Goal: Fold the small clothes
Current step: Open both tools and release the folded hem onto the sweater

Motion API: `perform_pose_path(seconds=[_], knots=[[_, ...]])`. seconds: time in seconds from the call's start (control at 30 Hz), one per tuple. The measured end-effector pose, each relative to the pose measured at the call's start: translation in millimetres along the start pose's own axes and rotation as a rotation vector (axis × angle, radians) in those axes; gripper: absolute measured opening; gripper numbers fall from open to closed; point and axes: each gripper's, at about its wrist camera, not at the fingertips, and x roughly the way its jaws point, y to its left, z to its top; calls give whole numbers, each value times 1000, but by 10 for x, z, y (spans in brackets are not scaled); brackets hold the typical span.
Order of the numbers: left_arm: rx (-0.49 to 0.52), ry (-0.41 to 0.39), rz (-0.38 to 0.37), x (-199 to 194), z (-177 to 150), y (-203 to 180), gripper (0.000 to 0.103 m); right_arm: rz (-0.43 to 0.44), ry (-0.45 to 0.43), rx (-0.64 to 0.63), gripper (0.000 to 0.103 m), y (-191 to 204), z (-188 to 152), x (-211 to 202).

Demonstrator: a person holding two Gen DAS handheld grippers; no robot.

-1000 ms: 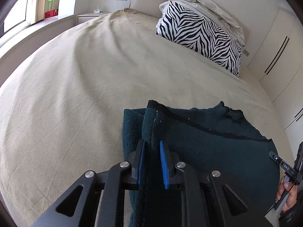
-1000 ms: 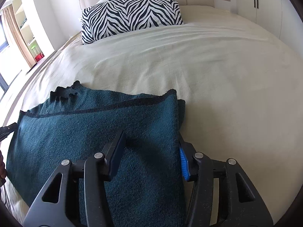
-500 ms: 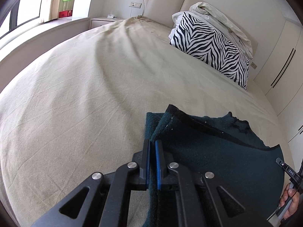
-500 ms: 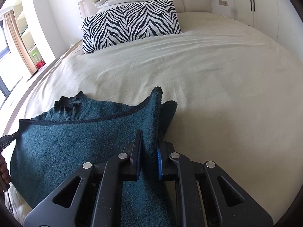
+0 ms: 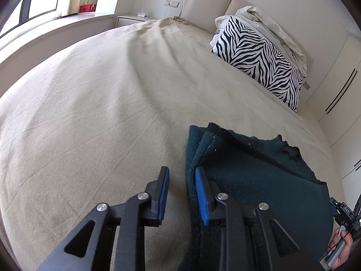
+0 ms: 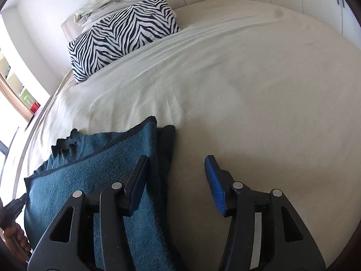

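Observation:
A dark teal knitted sweater (image 5: 252,180) lies flat on the beige bed sheet (image 5: 101,113), its sides folded in and its collar toward the pillow. My left gripper (image 5: 181,180) hovers at its left edge with the jaws opening. The folded edge lies just inside the right pad and nothing presses on it. In the right wrist view the sweater (image 6: 90,169) reaches under the left finger. My right gripper (image 6: 177,169) straddles the garment's right edge, jaws opening, pads clear of the cloth. A hand (image 5: 338,248) holding the other gripper shows at the lower right.
A zebra-striped pillow (image 5: 259,56) with a crumpled pale duvet (image 5: 270,27) leans on the headboard at the far end. White wardrobes (image 5: 334,90) stand along the right. A window ledge (image 5: 56,29) and nightstand run along the left. Wide bare sheet (image 6: 259,90) lies beyond the sweater.
Half a second ago both grippers were pinched on the sweater's lifted side edges. Now both jaws stand apart, the edges lie flat again, and each gripper has shifted outward.

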Motion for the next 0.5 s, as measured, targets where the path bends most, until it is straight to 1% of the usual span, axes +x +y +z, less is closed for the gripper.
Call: perform_pose_path(seconds=[0.03, 0.07, 0.1, 0.17, 0.23, 0.27, 0.3, 0.37, 0.4, 0.43, 0.47, 0.5], knots=[[3, -18, 18, -69, -20, -14, 27, -20, -5, 22, 52, -62, -22, -61], [6, -40, 25, -149, -44, -35, 27, -10, -15, 19, 52, -92, -48, -132], [14, -59, 15, -225, -75, -72, 27, 10, -29, 1, 52, -82, -70, -212], [69, -86, 5, -339, -156, -219, 27, 54, -77, -51, 52, 29, -116, -408], [142, -78, 6, -339, -236, -390, 27, 107, -121, -114, 52, 199, -168, -568], [162, -62, 7, -297, -271, -437, 27, 130, -125, -151, 52, 292, -197, -598], [166, -41, 16, -237, -302, -451, 27, 142, -113, -194, 52, 387, -229, -590], [148, -4, 44, -105, -363, -384, 28, 137, -75, -253, 52, 503, -322, -495], [148, 3, 66, -52, -397, -338, 35, 134, -26, -265, 52, 517, -376, -377], [131, 3, 49, -28, -425, -270, 36, 102, 42, -270, 52, 499, -440, -224], [103, 5, 18, -37, -435, -201, 36, 53, 72, -267, 50, 462, -507, -124], [85, 13, 4, -66, -433, -159, 36, 70, 52, -252, 50, 400, -542, -157]])
